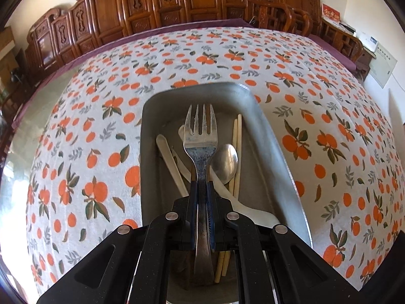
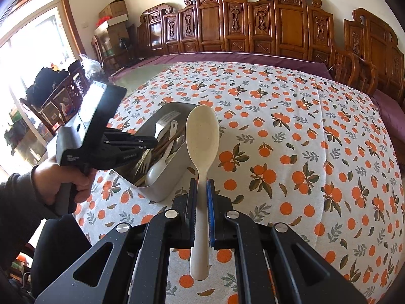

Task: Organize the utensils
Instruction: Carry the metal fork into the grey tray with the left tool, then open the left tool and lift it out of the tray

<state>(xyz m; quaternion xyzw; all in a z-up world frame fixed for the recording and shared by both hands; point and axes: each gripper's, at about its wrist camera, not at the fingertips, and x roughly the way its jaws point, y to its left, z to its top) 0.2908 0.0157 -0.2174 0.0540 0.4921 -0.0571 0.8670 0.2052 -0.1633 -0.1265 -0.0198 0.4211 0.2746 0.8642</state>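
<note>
My left gripper is shut on a metal fork and holds it over a grey metal tray. In the tray lie a metal spoon, cream chopsticks and white plastic utensils. My right gripper is shut on a cream plastic spoon, bowl pointing away, above the cloth to the right of the tray. The right wrist view also shows the left gripper over the tray with the fork.
The table wears a white cloth with orange fruit print. Carved wooden chairs line the far side. A person's hand holds the left gripper. Boxes and clutter stand at the left by a window.
</note>
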